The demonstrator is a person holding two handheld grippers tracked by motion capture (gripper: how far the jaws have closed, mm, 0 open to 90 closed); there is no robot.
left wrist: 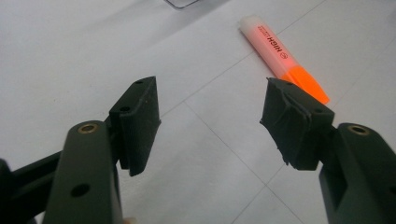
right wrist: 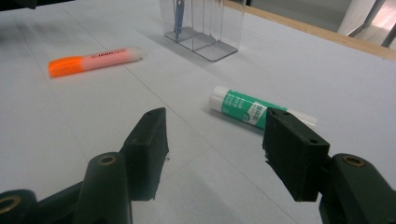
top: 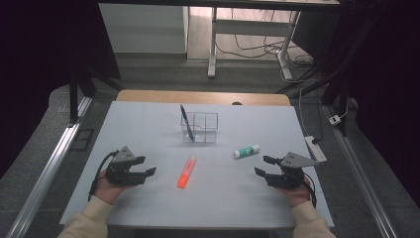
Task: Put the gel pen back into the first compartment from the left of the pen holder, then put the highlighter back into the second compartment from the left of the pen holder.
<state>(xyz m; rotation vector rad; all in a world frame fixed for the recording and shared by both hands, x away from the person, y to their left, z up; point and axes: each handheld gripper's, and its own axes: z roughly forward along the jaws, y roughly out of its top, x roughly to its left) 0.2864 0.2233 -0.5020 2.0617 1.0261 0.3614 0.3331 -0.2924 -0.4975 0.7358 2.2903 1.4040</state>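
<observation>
On the tabletop I see the clear organizer at upper centre. The marker lies centre frame, pointing up-right, nearer my left gripper, while the glue stick sits up-left of my right gripper. Both grippers rest low, gaping, empty.

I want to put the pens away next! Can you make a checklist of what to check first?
1. Left gripper jaws open, nothing between them: ok.
2. Right gripper jaws open, nothing between them: ok.
3. Orange highlighter lies flat on the table, apart from both grippers: ok.
4. Glue stick lies flat, free to grab: ok.
5. Clear holder stands upright with a blue pen in one compartment, others free: ok.
6. Highlighter cap on tight: cannot tell.
</observation>
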